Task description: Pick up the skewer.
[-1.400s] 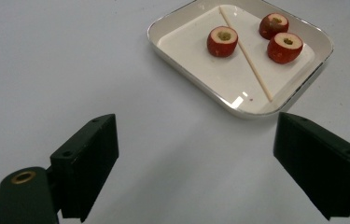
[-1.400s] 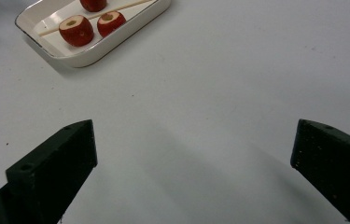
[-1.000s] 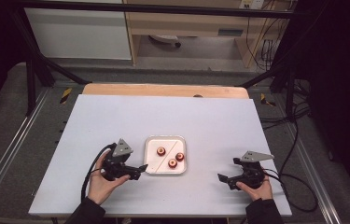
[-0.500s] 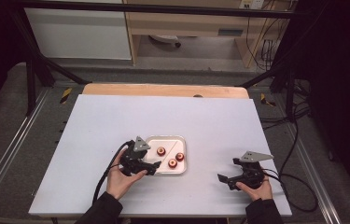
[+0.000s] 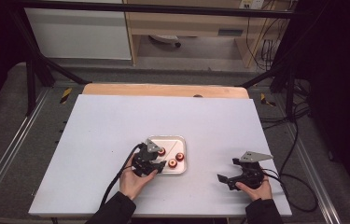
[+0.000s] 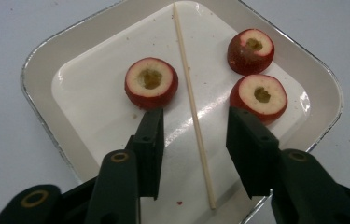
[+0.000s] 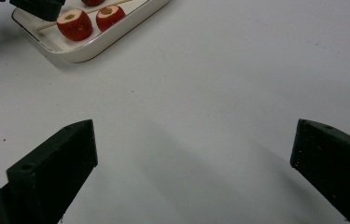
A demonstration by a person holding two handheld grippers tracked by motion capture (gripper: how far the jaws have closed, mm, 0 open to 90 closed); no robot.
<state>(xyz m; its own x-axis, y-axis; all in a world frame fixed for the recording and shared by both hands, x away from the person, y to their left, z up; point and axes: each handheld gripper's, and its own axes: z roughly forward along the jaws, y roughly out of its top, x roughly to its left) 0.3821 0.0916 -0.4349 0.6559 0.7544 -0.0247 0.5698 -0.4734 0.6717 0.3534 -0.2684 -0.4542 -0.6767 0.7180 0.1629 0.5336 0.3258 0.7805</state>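
Note:
A white tray (image 6: pixel 37 70) holds three cored red fruit pieces: one (image 6: pixel 151 83) just beyond my left jaw, two (image 6: pixel 259 95) (image 6: pixel 250 50) at the right. A thin wooden skewer (image 6: pixel 191 93) lies diagonally across the tray. My left gripper (image 6: pixel 196 116) hovers low over the tray (image 5: pixel 175 138). Its jaws have just been closing and stand either side of the skewer without pressing on it. In the high view the left gripper (image 5: pixel 156 163) sits over the tray's left half. My right gripper (image 5: pixel 224 179) rests wide open on the bare table, nothing between its jaws (image 7: pixel 193 144).
The white table (image 5: pixel 116 121) stretches around the tray, with a wooden strip (image 5: pixel 163 90) along its far edge. In the right gripper view the tray (image 7: pixel 116 39) lies far off at the top left. Cables trail from both grippers toward the near edge.
My left gripper moved right from beside the tray to over it and sank lower, and its jaws narrowed. The right gripper kept still.

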